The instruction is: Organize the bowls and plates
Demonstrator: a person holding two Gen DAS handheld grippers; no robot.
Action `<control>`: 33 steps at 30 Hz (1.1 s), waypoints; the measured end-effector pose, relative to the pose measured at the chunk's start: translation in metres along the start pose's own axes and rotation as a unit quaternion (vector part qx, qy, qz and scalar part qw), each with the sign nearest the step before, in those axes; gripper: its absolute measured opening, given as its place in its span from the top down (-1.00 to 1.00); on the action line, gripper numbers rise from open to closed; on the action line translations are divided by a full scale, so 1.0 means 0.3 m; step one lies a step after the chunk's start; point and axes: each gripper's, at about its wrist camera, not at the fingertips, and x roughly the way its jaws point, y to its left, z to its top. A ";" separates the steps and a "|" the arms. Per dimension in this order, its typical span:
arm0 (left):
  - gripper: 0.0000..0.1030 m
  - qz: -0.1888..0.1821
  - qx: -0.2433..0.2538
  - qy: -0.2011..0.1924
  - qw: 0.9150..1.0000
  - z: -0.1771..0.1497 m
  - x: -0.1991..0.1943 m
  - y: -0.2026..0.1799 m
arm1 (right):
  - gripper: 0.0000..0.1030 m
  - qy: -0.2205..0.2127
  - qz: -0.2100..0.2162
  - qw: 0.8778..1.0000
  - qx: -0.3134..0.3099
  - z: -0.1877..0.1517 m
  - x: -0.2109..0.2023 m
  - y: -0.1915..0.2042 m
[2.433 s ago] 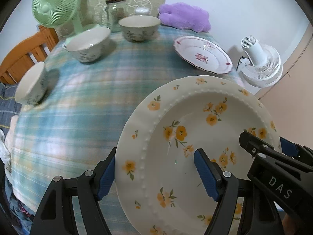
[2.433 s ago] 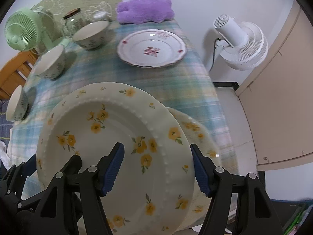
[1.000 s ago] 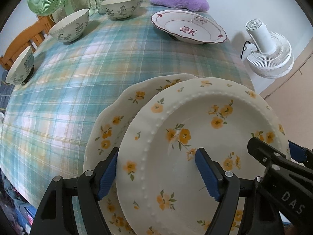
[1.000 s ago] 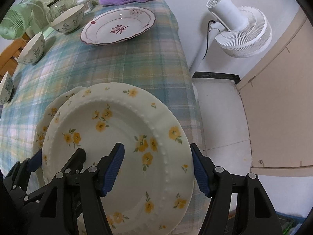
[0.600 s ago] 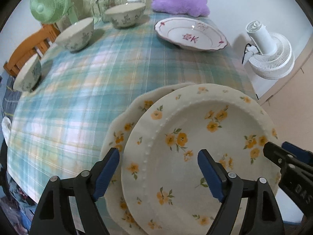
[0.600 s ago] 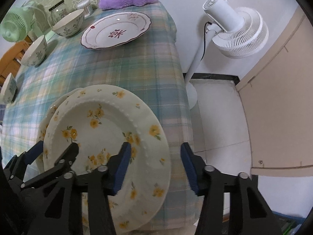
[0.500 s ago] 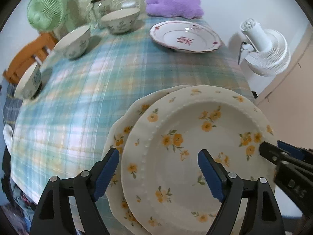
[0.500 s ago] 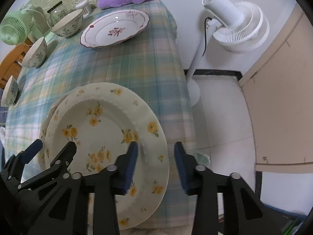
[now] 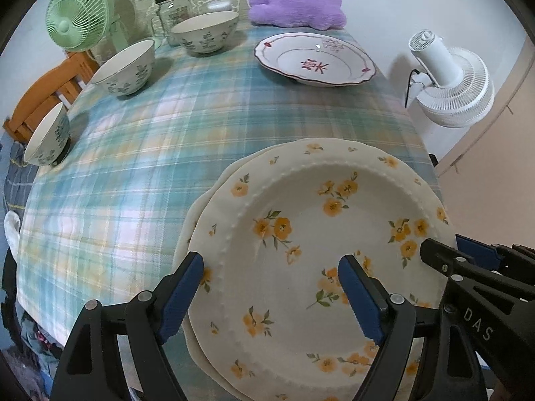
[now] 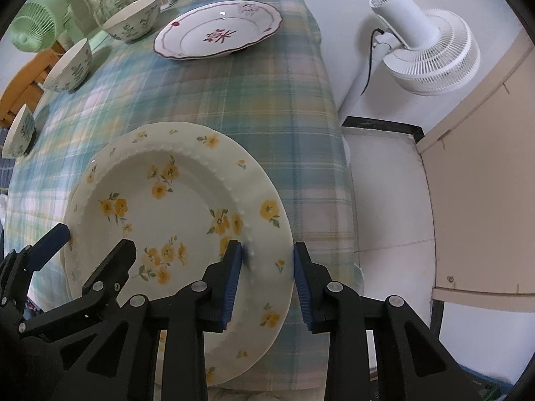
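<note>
on our plaid-clothed table [image 9: 140,153], near right, the cream yellow-flowered plate [image 9: 321,234] rests on its twin; our left gripper [image 9: 272,295] and right gripper [image 10: 265,279] jaws stand apart around its rim.

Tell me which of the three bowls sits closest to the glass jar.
The far bowl, right beside the glass jar. The middle bowl and the near bowl sit further down the table's left edge.
</note>
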 end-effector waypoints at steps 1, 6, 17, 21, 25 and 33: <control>-0.63 0.003 -0.002 0.001 1.000 0.000 0.000 0.001 | 0.33 0.000 0.002 1.000 -0.002 0.002 0.002 0.001; -0.63 0.013 -0.013 0.003 1.000 -0.003 -0.003 0.008 | 0.32 -0.001 0.008 1.000 -0.014 0.009 0.007 0.011; -0.65 0.003 -0.003 -0.005 1.000 0.006 -0.051 0.023 | 0.27 0.002 0.034 0.999 0.022 0.012 -0.011 -0.020; -0.67 -0.004 0.005 -0.019 1.000 0.023 -0.084 0.043 | 0.06 -0.023 0.032 0.999 0.029 0.008 -0.069 -0.010; -0.72 -0.013 0.011 -0.037 0.999 0.040 -0.126 0.077 | 0.01 -0.057 0.015 0.998 0.032 0.007 -0.145 0.021; -0.85 -0.030 0.045 -0.064 0.996 0.070 -0.215 0.153 | -0.33 -0.101 0.007 0.993 0.059 0.004 -0.271 0.096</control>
